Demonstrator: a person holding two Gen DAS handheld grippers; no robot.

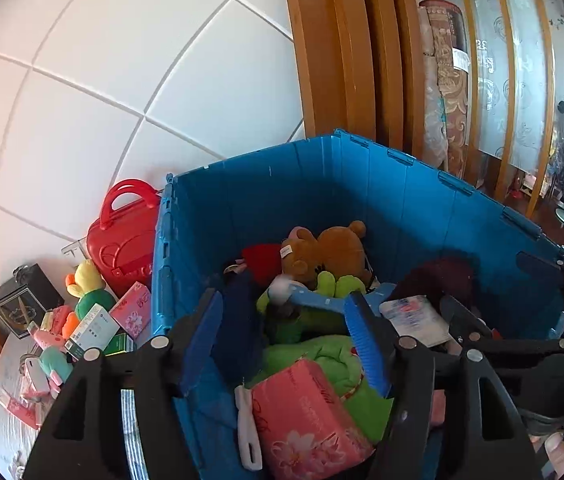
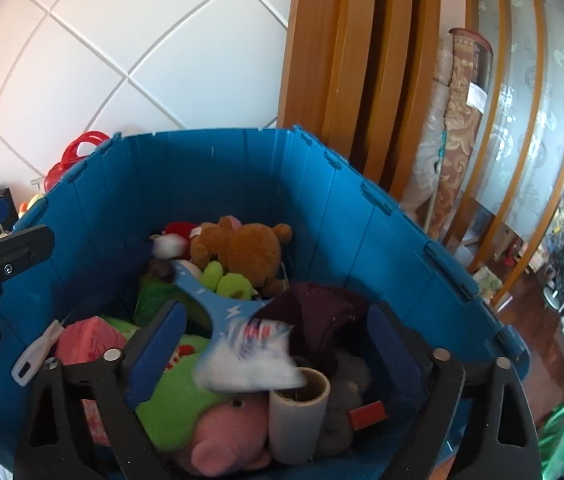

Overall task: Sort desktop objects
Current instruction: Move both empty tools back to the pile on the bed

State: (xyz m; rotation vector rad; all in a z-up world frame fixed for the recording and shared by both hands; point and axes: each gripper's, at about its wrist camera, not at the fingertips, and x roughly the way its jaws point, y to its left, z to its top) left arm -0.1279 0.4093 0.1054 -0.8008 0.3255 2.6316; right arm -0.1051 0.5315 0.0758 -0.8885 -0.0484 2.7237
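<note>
No legible text: print on the pink tissue pack (image 1: pixel 310 420) and white packet (image 2: pixel 250 360) too blurred.

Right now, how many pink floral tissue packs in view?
2. One pink tissue pack lies in the blue crate at its near side; another sits outside, left of the crate. More may be buried.

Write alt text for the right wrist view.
The open right claw hangs over a blue crate of toys, a blurred white packet loose between its fingers. Below lie a brown teddy bear, pink plush and cardboard tube.
</note>
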